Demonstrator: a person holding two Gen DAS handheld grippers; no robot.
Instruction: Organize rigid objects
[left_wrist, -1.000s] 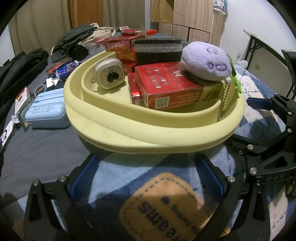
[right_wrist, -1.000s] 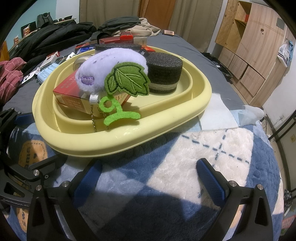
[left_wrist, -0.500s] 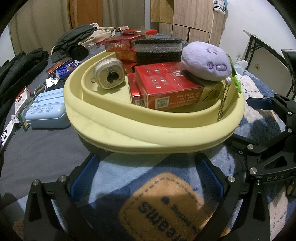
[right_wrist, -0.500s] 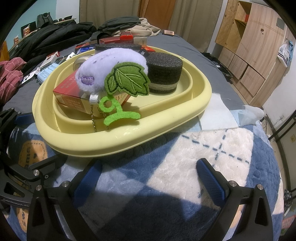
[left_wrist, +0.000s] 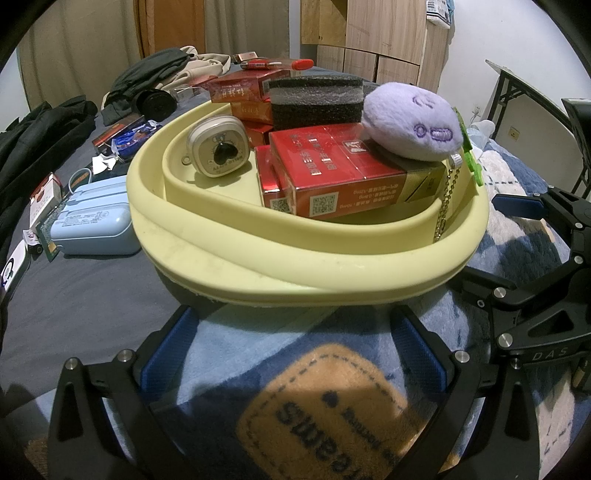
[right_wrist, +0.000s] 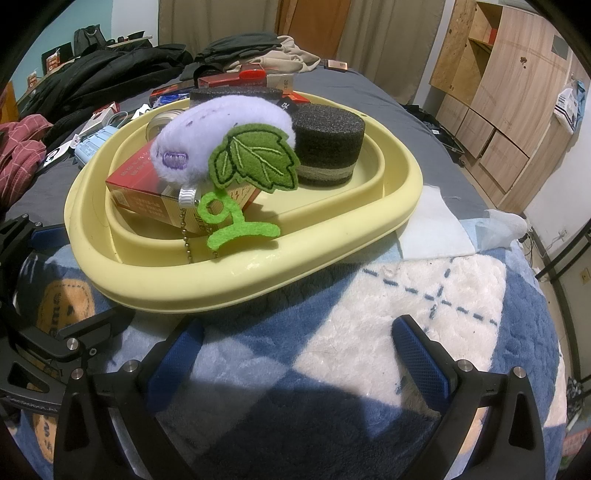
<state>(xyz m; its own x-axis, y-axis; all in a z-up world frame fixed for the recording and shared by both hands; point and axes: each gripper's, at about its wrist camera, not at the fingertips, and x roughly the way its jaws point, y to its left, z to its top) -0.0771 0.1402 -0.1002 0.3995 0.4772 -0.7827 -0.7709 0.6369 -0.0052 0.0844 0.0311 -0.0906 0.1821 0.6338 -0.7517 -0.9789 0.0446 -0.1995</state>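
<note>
A bedroom, with wooden cupboards at the back and a bed carrying a dark grey sheet and, at its near end, a blue-and-white plush blanket (right_wrist: 424, 295).

Left wrist view: the yellow tray (left_wrist: 295, 269) sits at the blanket's far edge, half on the grey sheet. In it lie red boxes (left_wrist: 332, 177), a beige case (left_wrist: 218, 147) by the left wall, a black sponge (left_wrist: 316, 99) at the back and a purple plush (left_wrist: 413, 125) on top of the boxes, its ball chain hanging over the right rim. Beside the tray's left edge lies a blue power bank (left_wrist: 92, 221), with more small packets further left. The left gripper (left_wrist: 291, 354) hangs just short of the tray, jaws apart, holding nothing.

Right wrist view: the right gripper (right_wrist: 295, 354) likewise stands spread and empty over the blanket, near the tray's front rim; the plush's green felt leaf (right_wrist: 255, 158) droops toward that rim.

The tray looks nearly filled. The step in hand is probably fetching a remaining loose item, likely the power bank: take it across its narrow sides, lift it level, and set it in the free space near the beige case without nudging the plush off its perch.
</note>
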